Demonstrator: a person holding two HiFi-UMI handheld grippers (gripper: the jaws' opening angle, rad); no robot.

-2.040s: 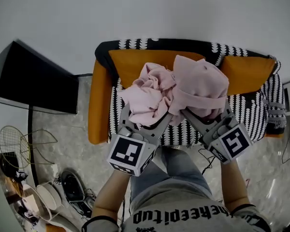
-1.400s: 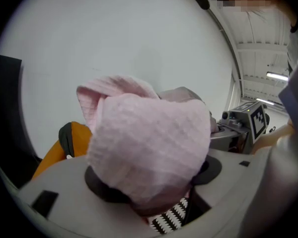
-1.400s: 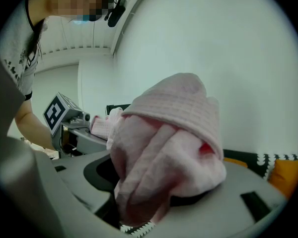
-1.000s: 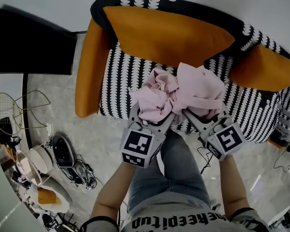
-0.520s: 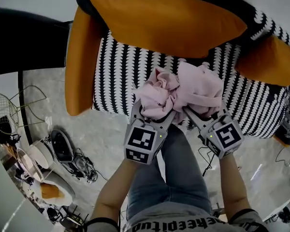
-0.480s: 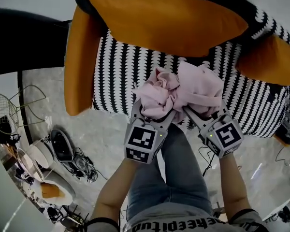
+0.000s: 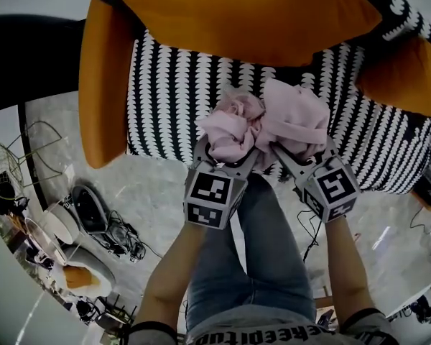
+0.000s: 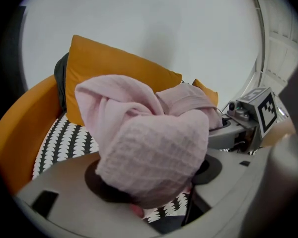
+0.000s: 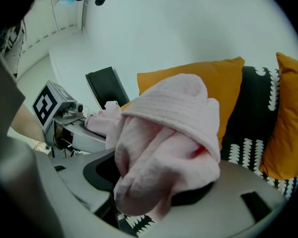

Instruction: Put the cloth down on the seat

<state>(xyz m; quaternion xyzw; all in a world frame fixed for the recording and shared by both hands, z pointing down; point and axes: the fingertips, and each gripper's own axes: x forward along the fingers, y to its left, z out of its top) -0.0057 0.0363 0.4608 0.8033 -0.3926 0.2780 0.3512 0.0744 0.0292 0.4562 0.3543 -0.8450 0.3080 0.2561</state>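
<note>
A bunched pink cloth hangs over the front part of the black-and-white patterned seat of an armchair. My left gripper is shut on the cloth's left bundle. My right gripper is shut on the right bundle. The cloth fills both pairs of jaws and hides the fingertips. In the left gripper view the right gripper shows at the right; in the right gripper view the left gripper shows at the left.
The armchair has an orange back cushion, an orange left arm and an orange cushion at the right. The person's legs in jeans stand before the seat. Shoes and clutter lie on the floor at left.
Both grippers with the cloth have come lower and closer to the seat, and the head has leaned forward, so the chair fills more of the view. The grip is unchanged.
</note>
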